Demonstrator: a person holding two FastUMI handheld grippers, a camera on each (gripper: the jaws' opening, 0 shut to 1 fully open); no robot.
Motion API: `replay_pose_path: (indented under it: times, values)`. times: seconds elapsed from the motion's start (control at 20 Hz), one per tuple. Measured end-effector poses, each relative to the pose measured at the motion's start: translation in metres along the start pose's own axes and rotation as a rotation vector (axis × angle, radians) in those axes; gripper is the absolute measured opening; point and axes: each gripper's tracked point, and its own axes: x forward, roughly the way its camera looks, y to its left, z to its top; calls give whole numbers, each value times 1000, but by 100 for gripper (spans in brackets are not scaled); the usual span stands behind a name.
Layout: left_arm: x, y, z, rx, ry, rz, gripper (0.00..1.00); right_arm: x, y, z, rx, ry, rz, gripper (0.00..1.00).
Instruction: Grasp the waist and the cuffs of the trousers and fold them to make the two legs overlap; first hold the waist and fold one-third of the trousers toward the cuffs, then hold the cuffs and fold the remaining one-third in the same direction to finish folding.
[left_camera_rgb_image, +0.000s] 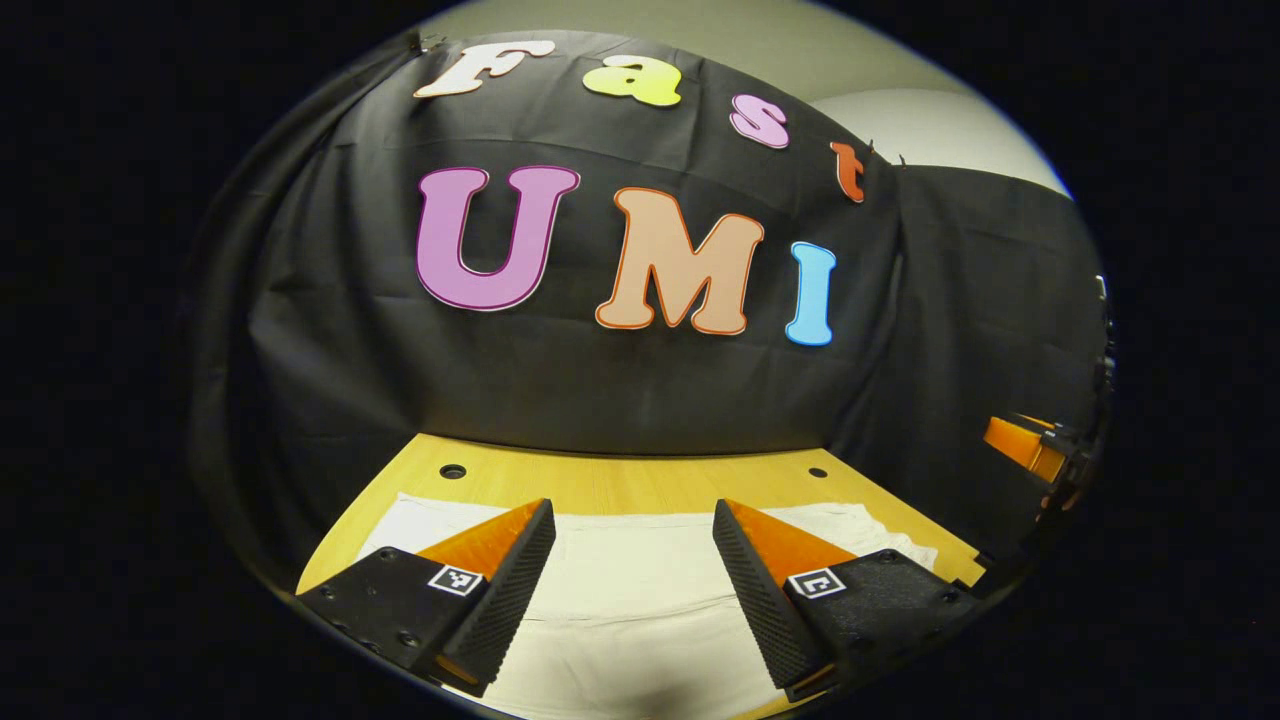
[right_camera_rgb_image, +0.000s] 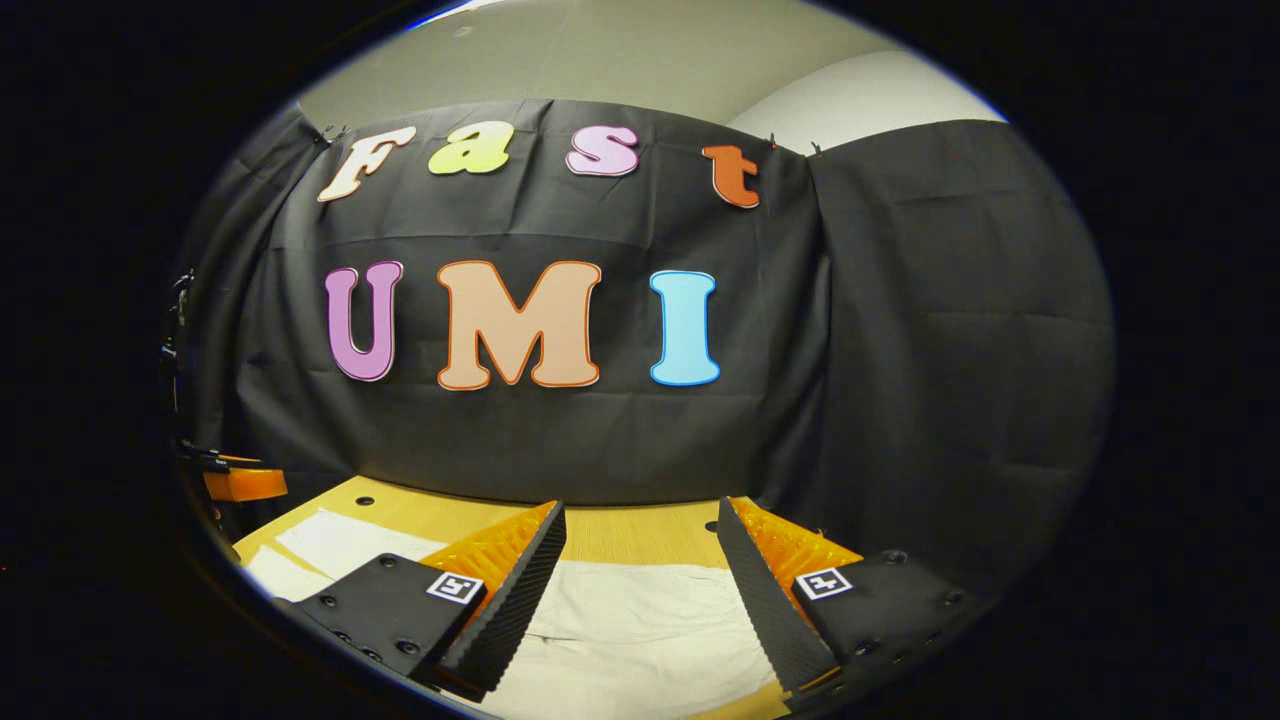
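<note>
Trousers: one pair of pale, off-white trousers (left_camera_rgb_image: 640, 590), spread flat on the table; in the right gripper view the same cloth (right_camera_rgb_image: 640, 625) runs under and between the fingers and off to the left.
Table: one wooden table (left_camera_rgb_image: 620, 485) with a light yellow top, set against the black cloth wall.
Holes: two small round holes in the tabletop in the left gripper view, one far left (left_camera_rgb_image: 452, 471) and one far right (left_camera_rgb_image: 817, 472), both beyond the far edge of the trousers; in the right gripper view one more hole (right_camera_rgb_image: 364, 499) shows at far left, and a dark spot beside the right finger may be another, though I cannot tell.
Left gripper: one tool (left_camera_rgb_image: 634, 520), its two fingers spread wide with nothing between them, held above the trousers; whether the tips touch the cloth I cannot tell.
Right gripper: one tool (right_camera_rgb_image: 640, 520), also spread wide and holding nothing, over the right part of the trousers with bare table just past the tips. It also shows far off at the right edge of the left gripper view.
Markers: two small square black-and-white tags on each gripper, one per finger base, four in all.
Wall: black cloth (left_camera_rgb_image: 330, 330) hanging behind the table in two panels that meet at a corner on the right, with a pale room wall (right_camera_rgb_image: 600, 60) above it.
</note>
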Motion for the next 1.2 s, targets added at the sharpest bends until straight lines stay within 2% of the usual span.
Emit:
replay_pose_path:
  times: [0.35, 0.6, 0.8, 0.9, 1.1, 1.2]
  values:
    - [-19, 20, -35, 38, 87, -40, 95, 0, 21, -7, -29, 12, 26, 97]
    - [-50, 43, -75, 108, 217, -101, 94, 1, 45, -21, -19, 37, 66, 97]
    - [-79, 63, -125, 206, 395, -217, 95, 2, 64, -30, -34, 52, 101, 98]
    - [-94, 70, -153, 269, 504, -311, 95, 0, 70, -37, -38, 63, 111, 98]
    - [-121, 93, -214, 460, 747, -477, 96, -4, 79, -48, -38, 91, 114, 98]
    - [-130, 107, -229, 548, 837, -540, 95, -6, 78, -50, -52, 100, 102, 98]
